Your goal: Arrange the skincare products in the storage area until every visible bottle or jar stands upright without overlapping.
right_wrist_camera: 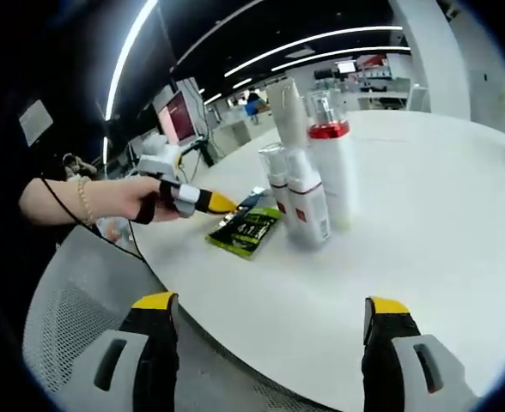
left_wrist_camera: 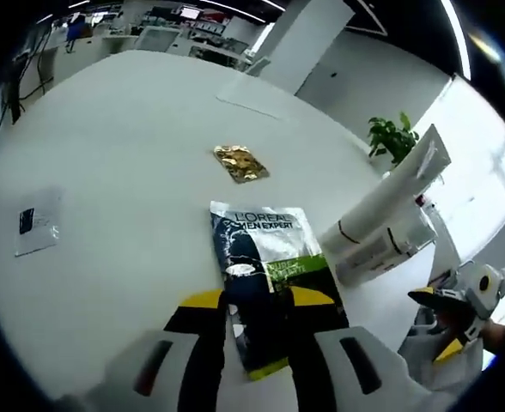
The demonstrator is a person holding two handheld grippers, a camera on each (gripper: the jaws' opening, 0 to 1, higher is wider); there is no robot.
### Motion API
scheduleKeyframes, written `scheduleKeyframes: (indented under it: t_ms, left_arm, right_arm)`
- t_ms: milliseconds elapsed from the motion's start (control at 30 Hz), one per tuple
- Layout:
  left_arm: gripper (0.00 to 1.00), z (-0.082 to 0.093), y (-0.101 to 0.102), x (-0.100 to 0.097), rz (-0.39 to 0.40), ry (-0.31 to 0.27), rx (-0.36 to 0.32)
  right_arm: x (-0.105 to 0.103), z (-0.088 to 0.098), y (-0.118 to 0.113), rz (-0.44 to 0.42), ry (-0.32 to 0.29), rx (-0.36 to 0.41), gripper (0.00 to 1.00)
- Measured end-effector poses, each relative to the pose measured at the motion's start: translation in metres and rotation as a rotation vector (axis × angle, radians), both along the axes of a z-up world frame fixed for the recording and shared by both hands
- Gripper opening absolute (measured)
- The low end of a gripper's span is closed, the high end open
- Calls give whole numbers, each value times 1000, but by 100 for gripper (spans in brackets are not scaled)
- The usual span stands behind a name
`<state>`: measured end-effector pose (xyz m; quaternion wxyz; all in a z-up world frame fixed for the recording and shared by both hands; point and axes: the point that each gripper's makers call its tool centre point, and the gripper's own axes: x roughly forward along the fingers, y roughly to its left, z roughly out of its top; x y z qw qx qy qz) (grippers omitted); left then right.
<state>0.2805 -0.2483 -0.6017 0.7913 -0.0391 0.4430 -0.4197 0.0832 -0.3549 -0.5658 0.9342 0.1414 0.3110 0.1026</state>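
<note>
Straddling the near end of a flat sachet (left_wrist_camera: 265, 279), the left gripper (left_wrist_camera: 258, 319) has its black, yellow-tipped jaws set either side of the pack; whether they press on it or merely stand beside it cannot be told from the left gripper view. The sachet is a thin, glossy rectangular packet, dark blue with a white top band and a green panel, lying flat on the white table (left_wrist_camera: 115, 154). Its long axis runs away from the left gripper, printed top edge furthest from the jaws.

In the right gripper view, the right gripper (right_wrist_camera: 270, 318) stands wide apart, jaws well separated, holding and touching nothing, and it hovers at the table's near edge above a grey mesh chair (right_wrist_camera: 72, 300).

Just beside the sachet stands a tight cluster of white containers (right_wrist_camera: 308, 163): smooth plastic cylinders, upright in the right gripper view, one with a red band below a clear cap, plus a tall flat-crimped tube. They touch or nearly touch one another.

Further along the table from the sachet lies a small crumpled gold foil packet (left_wrist_camera: 240, 162), well apart from the cluster. A clear flat packet with a dark label (left_wrist_camera: 37, 221) lies near the table's far left edge in the left gripper view. A green potted plant (left_wrist_camera: 392, 137) stands beyond the table.

A person's hand (right_wrist_camera: 136, 199) grips the left gripper.
</note>
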Motion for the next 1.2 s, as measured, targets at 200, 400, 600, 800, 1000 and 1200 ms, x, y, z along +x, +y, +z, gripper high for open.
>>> scheduleKeyframes:
  t_ms: [200,400,600,800,1000,1200]
  left_arm:
    - [29,6,4,1,-30,-46,24]
    - [34,15,12,-2,-43,-74,32]
    - [42,24,18,-7,-66,-104,37]
    - [51,31,34,-11,-62,-127,24]
    - [61,38,53,-21,-49,-133,-2]
    - [68,52,72,-28,-20,-140,-32]
  right_arm:
    - [0,0,0,3,-2,1,93]
    - [0,1,0,-2,-8,6,93]
    - [1,3,0,-3,-17,6,94]
    - [1,4,1,-7,-27,2,95]
    - [1,5,1,-4,-31,1,96]
    - [2,4,2,3,-35,1,98]
